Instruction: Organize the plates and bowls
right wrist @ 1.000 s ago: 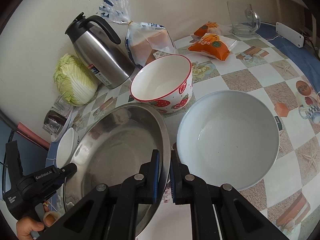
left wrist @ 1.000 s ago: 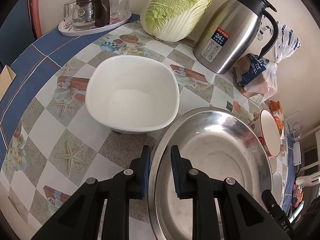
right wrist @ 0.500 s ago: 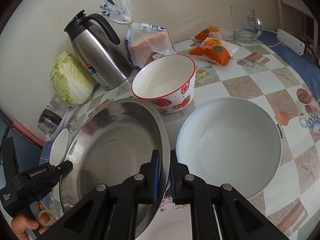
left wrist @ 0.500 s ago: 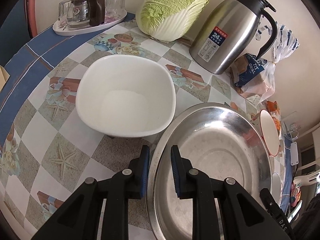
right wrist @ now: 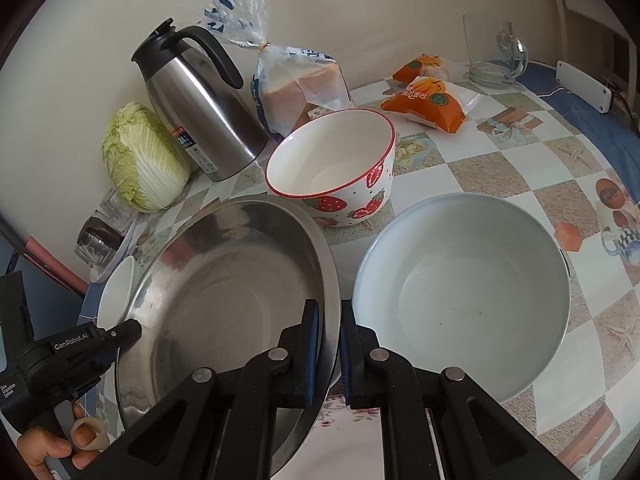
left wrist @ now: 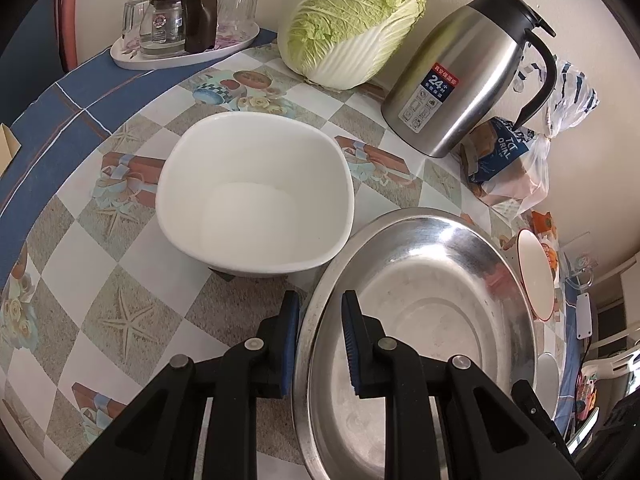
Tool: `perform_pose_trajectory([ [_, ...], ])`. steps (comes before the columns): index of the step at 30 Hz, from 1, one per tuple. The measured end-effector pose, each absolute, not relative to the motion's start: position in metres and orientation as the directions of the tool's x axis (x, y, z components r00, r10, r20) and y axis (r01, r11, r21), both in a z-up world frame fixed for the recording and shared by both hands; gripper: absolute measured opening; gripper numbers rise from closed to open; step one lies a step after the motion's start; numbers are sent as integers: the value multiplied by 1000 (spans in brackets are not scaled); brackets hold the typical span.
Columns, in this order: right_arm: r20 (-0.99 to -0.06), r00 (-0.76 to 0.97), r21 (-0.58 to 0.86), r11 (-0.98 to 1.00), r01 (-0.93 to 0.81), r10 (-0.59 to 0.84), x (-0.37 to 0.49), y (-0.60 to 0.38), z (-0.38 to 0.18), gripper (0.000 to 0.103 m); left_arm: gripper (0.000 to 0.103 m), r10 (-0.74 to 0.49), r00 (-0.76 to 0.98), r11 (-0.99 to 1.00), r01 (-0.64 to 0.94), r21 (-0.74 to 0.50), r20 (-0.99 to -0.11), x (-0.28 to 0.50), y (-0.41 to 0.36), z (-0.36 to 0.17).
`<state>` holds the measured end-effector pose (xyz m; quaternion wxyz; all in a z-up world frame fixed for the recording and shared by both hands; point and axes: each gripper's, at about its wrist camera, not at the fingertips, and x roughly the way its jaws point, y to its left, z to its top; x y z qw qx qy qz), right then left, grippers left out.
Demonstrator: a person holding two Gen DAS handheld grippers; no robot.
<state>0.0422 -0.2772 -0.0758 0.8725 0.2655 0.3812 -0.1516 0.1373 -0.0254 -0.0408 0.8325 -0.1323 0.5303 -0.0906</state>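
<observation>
Both grippers straddle the steel basin rim from opposite sides: left gripper near-closed on it, right gripper clamped on it. White square bowl sits just left, pale round bowl just right, on the counter.

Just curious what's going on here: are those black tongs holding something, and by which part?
Both hold the steel basin by its rim: left tongs on one side, right tongs on the opposite side.

Am seeing table carrying white bowl, steel basin, strawberry bowl, pale bowl, thermos, cabbage.
</observation>
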Motion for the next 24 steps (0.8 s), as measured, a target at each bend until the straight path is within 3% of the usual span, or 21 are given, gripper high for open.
perform_pose_trajectory([
  [14,-744,666,358,810,465,-54,47,-278,-82,11,25,-302,413,944,4,-330,-859,138,-22,-42],
  [19,-757,651,345,812,471,-57,47,-278,-79,11,42,-296,397,947,7,-320,-869,136,-23,-39],
  [22,-749,660,354,811,466,-52,44,-279,-76,25,46,-289,388,951,12,-309,-875,135,-25,-36],
  [24,-743,667,347,821,454,-56,43,-276,-70,38,55,-282,389,954,18,-299,-877,134,-25,-32],
])
